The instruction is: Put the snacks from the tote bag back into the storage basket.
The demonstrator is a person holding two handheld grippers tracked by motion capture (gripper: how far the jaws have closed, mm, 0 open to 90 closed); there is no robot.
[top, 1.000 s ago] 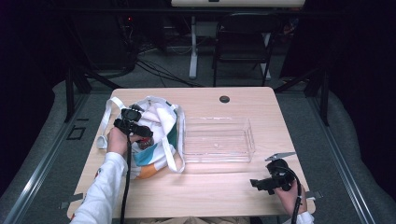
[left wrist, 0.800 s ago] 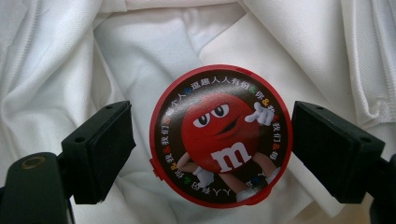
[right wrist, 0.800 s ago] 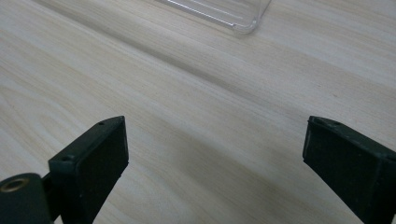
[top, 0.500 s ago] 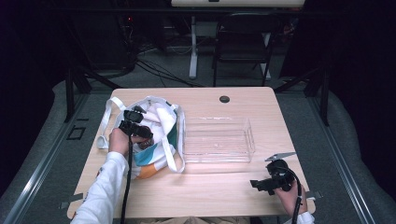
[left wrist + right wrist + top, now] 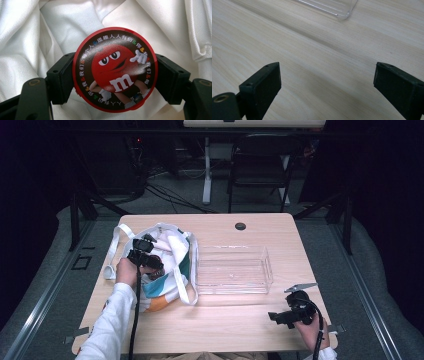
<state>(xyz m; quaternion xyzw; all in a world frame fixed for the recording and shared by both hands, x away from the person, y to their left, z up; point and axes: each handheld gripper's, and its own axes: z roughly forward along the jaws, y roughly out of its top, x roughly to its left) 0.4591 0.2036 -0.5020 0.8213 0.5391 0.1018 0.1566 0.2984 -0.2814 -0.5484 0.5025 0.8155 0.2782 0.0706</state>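
A round red candy tin [image 5: 115,70] with a cartoon face on its lid sits between the black jaws of my left gripper [image 5: 116,78]. The jaws have just been closing and both pads now press on the tin's rim. White cloth of the tote bag [image 5: 50,25] lies all around it. In the high view my left gripper [image 5: 148,261] reaches into the white bag [image 5: 172,247] at the table's left. My right gripper [image 5: 278,316] rests near the front right corner, and its jaws [image 5: 327,85] stand wide open over bare wood.
A clear plastic tray [image 5: 234,270] stands in the middle of the wooden table [image 5: 225,330], right of the bag; its corner [image 5: 337,11] is ahead of the right gripper. The bag's straps [image 5: 114,251] trail left. A black grommet [image 5: 240,226] sits near the far edge.
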